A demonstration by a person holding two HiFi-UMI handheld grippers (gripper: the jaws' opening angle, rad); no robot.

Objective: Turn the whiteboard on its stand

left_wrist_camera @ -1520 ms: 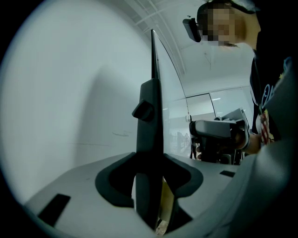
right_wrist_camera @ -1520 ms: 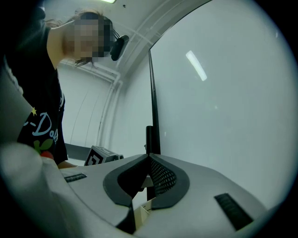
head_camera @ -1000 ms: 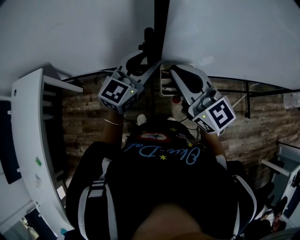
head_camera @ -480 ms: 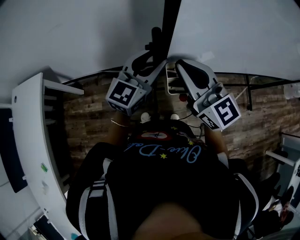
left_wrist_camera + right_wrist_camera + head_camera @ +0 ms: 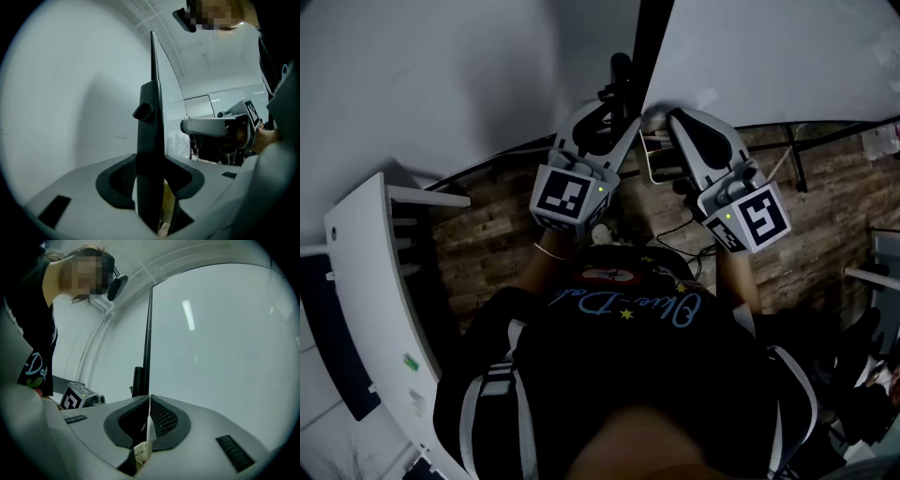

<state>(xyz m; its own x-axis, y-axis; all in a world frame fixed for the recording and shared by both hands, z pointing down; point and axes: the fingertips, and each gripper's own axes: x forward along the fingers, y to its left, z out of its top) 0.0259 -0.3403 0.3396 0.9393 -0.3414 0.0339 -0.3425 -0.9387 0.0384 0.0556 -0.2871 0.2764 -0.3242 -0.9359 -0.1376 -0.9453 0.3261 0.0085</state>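
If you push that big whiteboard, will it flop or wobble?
Probably stiff: the whiteboard edge runs straight up from the right gripper, no sag. It likely swings rather than slides, since a knob sits on the dark post that the left gripper clamps.

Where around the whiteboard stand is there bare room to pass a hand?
Bare wood floor lies between the white shelf unit and the left hand-held gripper. Crowded around the dark post: that gripper clamps it, the right hand-held gripper clamps the whiteboard edge beside it, cables below.
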